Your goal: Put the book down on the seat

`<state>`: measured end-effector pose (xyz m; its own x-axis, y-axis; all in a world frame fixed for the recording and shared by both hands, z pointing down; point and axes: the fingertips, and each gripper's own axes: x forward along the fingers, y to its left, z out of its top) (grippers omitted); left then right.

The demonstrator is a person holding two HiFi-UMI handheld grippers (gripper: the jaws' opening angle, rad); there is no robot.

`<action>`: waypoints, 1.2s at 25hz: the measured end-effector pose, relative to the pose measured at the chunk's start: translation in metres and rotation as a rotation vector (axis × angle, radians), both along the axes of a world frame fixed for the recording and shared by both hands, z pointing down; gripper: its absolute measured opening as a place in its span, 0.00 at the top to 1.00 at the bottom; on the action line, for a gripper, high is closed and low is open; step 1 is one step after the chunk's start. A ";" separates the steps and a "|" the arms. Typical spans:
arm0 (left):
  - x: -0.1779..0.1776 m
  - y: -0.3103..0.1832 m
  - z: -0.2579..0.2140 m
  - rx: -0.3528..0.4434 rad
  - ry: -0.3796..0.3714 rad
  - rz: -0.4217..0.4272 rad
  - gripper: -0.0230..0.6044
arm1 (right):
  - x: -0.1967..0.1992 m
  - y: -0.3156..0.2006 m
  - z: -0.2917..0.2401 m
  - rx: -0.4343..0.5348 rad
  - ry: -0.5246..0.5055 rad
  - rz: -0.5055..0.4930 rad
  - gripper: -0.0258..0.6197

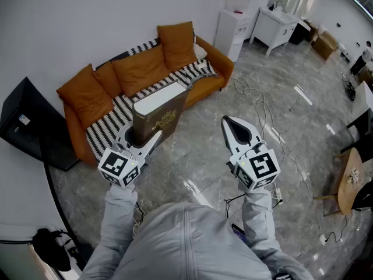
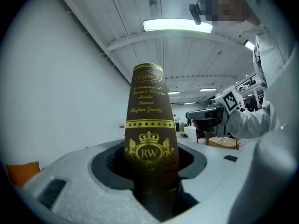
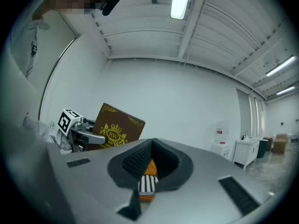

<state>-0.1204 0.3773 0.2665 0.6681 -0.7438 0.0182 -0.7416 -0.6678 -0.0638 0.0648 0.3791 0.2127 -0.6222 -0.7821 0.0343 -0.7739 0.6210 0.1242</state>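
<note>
Brown book (image 1: 160, 118) gripped in the left claw (image 1: 141, 139) hides part of the striped seat (image 1: 109, 124); right claw (image 1: 229, 121) closed, empty.

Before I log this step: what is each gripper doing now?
Left gripper: jaws closed on the book.
Right gripper: jaws closed, holding nothing.

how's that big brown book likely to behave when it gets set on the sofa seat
The book looks thick and hardbound, so it is probably stiff and fairly heavy. The left gripper pinches only one end, so the book may pivot or slip in the jaws. On the soft striped throw it would likely topple unless laid flat.
</note>
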 end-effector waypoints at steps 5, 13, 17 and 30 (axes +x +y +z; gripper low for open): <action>0.005 0.005 -0.001 0.007 -0.019 -0.002 0.59 | 0.003 0.006 0.004 0.004 -0.012 -0.018 0.92; 0.019 0.009 0.005 -0.005 -0.033 -0.001 0.59 | 0.016 0.010 0.017 -0.027 -0.007 -0.006 0.91; 0.035 0.015 0.009 -0.007 -0.042 -0.004 0.59 | 0.035 0.014 0.020 -0.019 -0.019 0.003 0.91; 0.046 0.015 0.031 -0.054 -0.046 -0.047 0.59 | 0.057 0.004 0.043 -0.069 -0.028 0.004 0.91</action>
<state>-0.0740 0.3926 0.2976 0.6297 -0.7717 0.0891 -0.7697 -0.6353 -0.0630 0.1214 0.3830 0.2553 -0.6204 -0.7811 0.0707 -0.7791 0.6241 0.0594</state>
